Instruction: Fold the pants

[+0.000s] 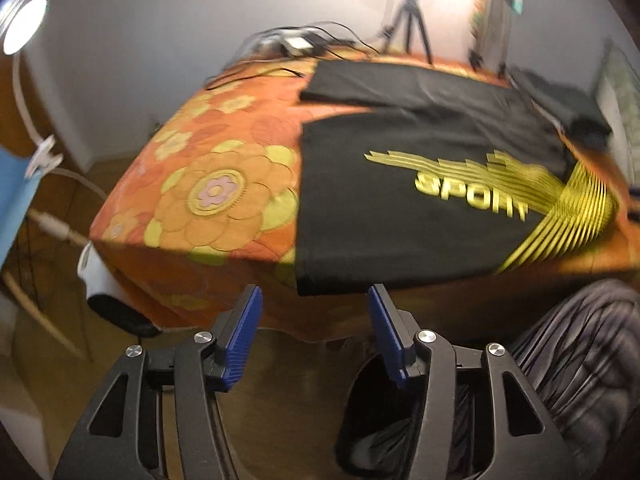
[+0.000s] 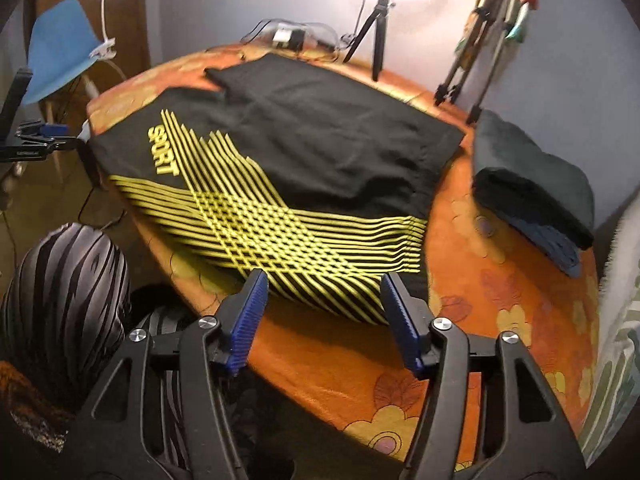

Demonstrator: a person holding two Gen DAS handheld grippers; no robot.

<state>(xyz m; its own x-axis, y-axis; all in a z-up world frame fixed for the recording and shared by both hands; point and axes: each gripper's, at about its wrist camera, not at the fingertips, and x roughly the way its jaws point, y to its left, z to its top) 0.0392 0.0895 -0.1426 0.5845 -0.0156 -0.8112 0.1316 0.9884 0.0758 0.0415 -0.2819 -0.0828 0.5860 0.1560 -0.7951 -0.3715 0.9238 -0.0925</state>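
Left wrist: pants [image 1: 420, 216] blurred | left tool [image 1: 315, 300], right tool [image 2: 324, 284] wide apart, empty

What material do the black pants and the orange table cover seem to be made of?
The pants look like a matte, soft knit, probably cotton or polyester: they lie limp with gentle creases, and the yellow print looks rubbery. The table cover seems to be a matte woven or fleecy fabric with printed flowers.

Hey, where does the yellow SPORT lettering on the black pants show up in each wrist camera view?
Left wrist: SPORT lettering sits right of centre, reading nearly level on the black pants.
Right wrist: the lettering sits upper left, running steeply downward.
Shared landmark: the black tripod at the table's far edge, top centre in both.
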